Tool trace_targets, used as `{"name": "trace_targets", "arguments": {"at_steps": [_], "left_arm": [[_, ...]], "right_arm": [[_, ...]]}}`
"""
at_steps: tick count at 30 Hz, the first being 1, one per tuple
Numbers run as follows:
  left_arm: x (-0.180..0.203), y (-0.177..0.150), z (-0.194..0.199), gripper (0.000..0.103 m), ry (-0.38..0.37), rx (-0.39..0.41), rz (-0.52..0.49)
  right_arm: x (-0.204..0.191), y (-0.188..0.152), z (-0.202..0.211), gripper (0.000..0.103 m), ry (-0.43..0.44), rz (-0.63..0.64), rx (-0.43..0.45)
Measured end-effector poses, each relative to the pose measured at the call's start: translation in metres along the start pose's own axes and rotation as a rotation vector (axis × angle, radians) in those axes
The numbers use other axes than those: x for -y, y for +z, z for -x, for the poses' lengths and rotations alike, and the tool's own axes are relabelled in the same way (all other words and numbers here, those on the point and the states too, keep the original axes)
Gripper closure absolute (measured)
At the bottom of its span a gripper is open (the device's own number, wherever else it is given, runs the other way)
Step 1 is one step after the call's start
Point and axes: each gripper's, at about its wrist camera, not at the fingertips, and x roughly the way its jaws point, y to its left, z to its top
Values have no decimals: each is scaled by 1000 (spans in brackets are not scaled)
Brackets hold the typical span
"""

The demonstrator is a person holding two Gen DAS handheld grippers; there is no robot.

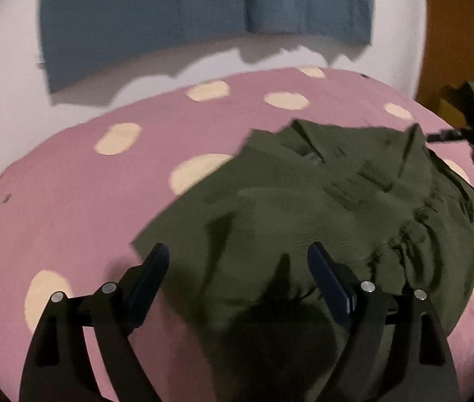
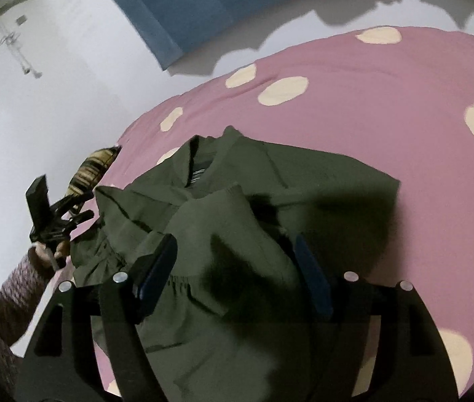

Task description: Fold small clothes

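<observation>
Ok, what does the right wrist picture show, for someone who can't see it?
A crumpled green shirt lies on a pink spotted bed, with the right tool open just above it. The left tool is at the far left.

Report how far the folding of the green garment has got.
Done: the olive green garment lies on the pink dotted bedspread, one flap apparently turned over its middle, though it is still rumpled. In hand: nothing; the left tool and right tool hover open above it. Left: smoothing the gathers and making the remaining folds.
</observation>
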Motion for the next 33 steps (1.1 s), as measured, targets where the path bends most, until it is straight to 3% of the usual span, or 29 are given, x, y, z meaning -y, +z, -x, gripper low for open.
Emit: {"name": "trace_targets", "arguments": {"at_steps": [3,4,5,7,8,9,11,12,13,19,25,29,33], "left_arm": [[1,7,-13,20,-99,-55,-17],[3,9,-15,25,-124,-71,-21],[4,11,-18,37,-141,-88,-27],[4,13,-26,46,-135,-128,-41],[2,13,-29,61,-117,-140,-40],[2,14,-32,68,-104,-148,-35],[-3,14,-36,82,-111,-167,-8],[-4,13,-36,85,-109,-159,3],[-4,13,-34,88,-97,-145,4],[9,24,-10,91,0,-60,-21],[-6,64,-8,92,70,8,63],[-20,89,-27,92,120,-4,106],[-29,101,-63,92,159,-67,131]], "right_arm": [[-2,5,-8,30,18,26,-23],[-3,7,-12,30,18,41,-37],[-4,8,-15,30,18,53,-49],[-8,10,-21,33,12,80,-75],[-10,10,-26,39,-1,95,-92],[-11,10,-31,54,-9,102,-114],[-12,8,-37,69,-54,125,-131],[-11,7,-37,87,-59,118,-132],[-10,7,-35,90,-56,104,-126],[-24,8,-8,94,-72,55,-29],[-27,39,13,94,-90,12,86],[-18,68,3,94,-103,-17,115],[3,84,-24,94,-130,-72,88]]}}
